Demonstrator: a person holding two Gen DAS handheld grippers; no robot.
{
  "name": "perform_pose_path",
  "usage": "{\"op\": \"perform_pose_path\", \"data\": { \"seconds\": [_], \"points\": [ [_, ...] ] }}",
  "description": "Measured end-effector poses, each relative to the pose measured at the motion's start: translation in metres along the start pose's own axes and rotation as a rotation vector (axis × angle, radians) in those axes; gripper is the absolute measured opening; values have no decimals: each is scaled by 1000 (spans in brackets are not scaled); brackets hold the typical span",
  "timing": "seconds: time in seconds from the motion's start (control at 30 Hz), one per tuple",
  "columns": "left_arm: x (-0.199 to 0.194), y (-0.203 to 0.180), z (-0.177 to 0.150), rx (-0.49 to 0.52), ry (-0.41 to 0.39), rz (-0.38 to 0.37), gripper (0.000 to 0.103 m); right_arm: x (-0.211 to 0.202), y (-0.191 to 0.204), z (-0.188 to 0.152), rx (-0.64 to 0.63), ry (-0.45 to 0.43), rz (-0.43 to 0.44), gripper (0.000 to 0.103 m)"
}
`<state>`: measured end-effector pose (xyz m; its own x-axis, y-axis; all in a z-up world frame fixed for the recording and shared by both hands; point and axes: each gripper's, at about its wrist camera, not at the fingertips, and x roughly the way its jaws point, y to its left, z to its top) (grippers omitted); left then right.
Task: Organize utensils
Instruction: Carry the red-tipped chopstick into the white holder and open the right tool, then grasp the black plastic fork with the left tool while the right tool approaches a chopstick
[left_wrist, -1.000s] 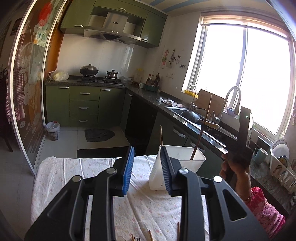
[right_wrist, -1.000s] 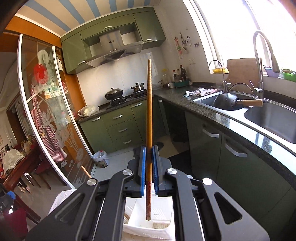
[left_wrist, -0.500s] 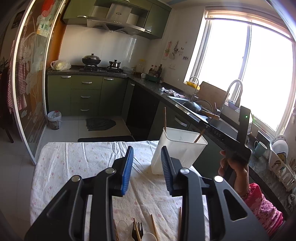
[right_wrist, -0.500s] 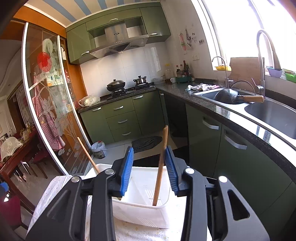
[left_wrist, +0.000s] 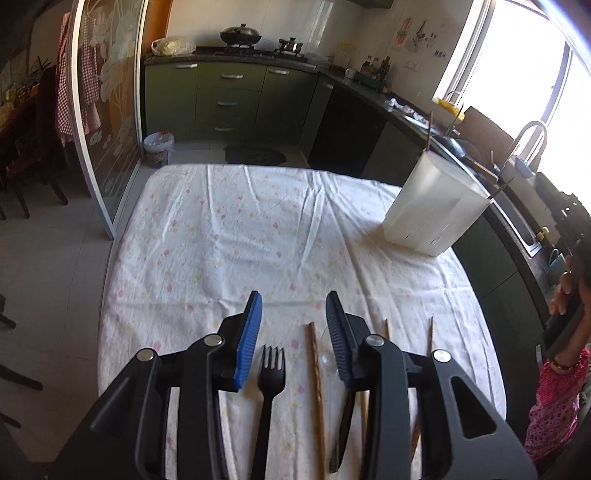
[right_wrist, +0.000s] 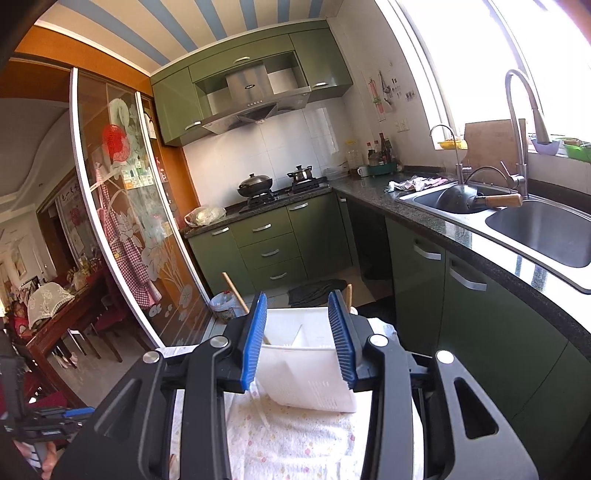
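We hold our left tongs (left_wrist: 293, 306) opening, empty, above the fork (left_wrist: 271, 373) (chopsticks (left_wrist: 316, 373) alongside); right tongs (right_wrist: 297, 306) spread, empty, before the bin (right_wrist: 306, 373).

Left wrist camera tilts down over the table (left_wrist: 229, 229); right looks level, close behind the white caddy (right_wrist: 306, 373), seen by both.

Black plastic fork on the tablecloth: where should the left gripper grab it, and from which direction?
Grip the black plastic fork across its narrow handle just below the tines, coming straight down from above. It lies flat, handle toward the camera, already between the left gripper's opening fingers; a brown wooden chopstick lies close alongside.
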<state>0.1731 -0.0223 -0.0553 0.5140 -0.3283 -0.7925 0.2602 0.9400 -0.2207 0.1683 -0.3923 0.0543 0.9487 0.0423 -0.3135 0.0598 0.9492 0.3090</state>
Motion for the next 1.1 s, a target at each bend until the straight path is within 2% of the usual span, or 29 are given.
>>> {"op": "perform_pose_path", "data": {
  "seconds": [0.13, 0.2, 0.23, 0.3, 0.33, 0.57, 0.73, 0.77, 0.97, 1.07, 1.1],
  "points": [
    [48, 27, -26, -64, 306, 32, 35, -27, 21, -17, -18, 91, 72, 37],
    [64, 29, -38, -50, 398, 43, 37, -37, 29, -28, -30, 138, 100, 47],
    [67, 27, -41, -36, 417, 53, 44, -42, 33, -35, -37, 160, 108, 50],
    [69, 20, -45, 2, 429, 76, 55, -49, 37, -46, -41, 199, 123, 53],
    [69, 16, -46, 22, 424, 83, 57, -52, 38, -50, -44, 215, 123, 53],
    [71, -7, -37, 89, 434, 105, 56, -58, 21, -65, -28, 298, 83, 56],
    [83, -16, -32, 102, 461, 121, 55, -55, 17, -68, -33, 343, 81, 69],
    [85, -17, -32, 99, 464, 125, 55, -55, 18, -70, -39, 352, 85, 75],
    [95, -26, -29, 104, 480, 144, 69, -50, 23, -73, -49, 402, 107, 79],
    [98, -31, -29, 112, 497, 133, 68, -47, 23, -75, -54, 416, 102, 81],
    [99, -34, -28, 113, 499, 125, 63, -46, 23, -75, -50, 420, 105, 81]
  ]
}}
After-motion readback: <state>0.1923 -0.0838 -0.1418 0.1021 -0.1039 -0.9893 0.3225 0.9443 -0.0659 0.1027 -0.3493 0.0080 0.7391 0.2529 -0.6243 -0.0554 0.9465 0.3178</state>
